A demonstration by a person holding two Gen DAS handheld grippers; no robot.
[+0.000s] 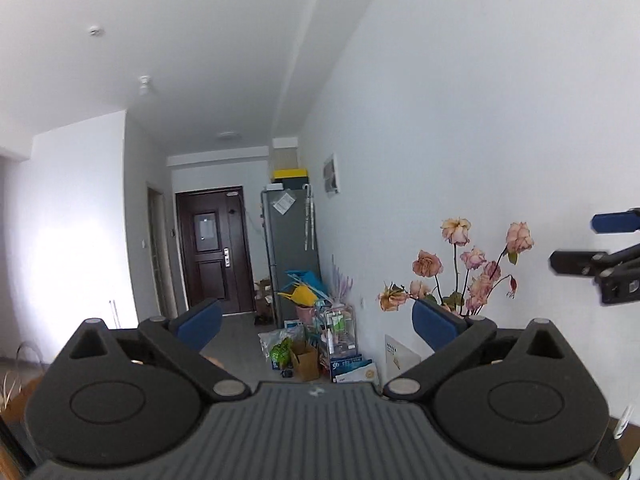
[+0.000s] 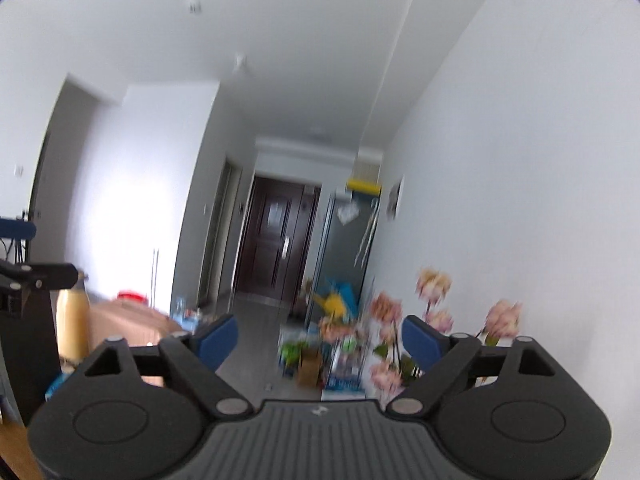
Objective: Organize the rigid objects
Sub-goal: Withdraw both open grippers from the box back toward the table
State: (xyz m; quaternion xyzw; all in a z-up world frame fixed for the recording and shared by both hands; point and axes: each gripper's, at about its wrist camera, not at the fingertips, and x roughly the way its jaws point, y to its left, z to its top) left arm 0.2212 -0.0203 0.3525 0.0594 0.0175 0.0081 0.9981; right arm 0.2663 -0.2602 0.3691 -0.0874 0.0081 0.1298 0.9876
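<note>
Both grippers point up along a hallway, away from any work surface. My left gripper (image 1: 318, 326) is open and empty, its blue pads wide apart. My right gripper (image 2: 320, 338) is open and empty too. The right gripper also shows at the right edge of the left wrist view (image 1: 600, 244). The left gripper shows at the left edge of the right wrist view (image 2: 24, 252). A yellow bottle (image 2: 73, 322) stands at the left in the right wrist view. No other task objects are visible.
A bunch of pink flowers (image 1: 460, 268) stands close on the right by the white wall. Down the hall are a grey fridge (image 1: 290, 248), a dark door (image 1: 214, 248) and clutter of boxes and bags (image 1: 316, 352) on the floor. The right wrist view is blurred.
</note>
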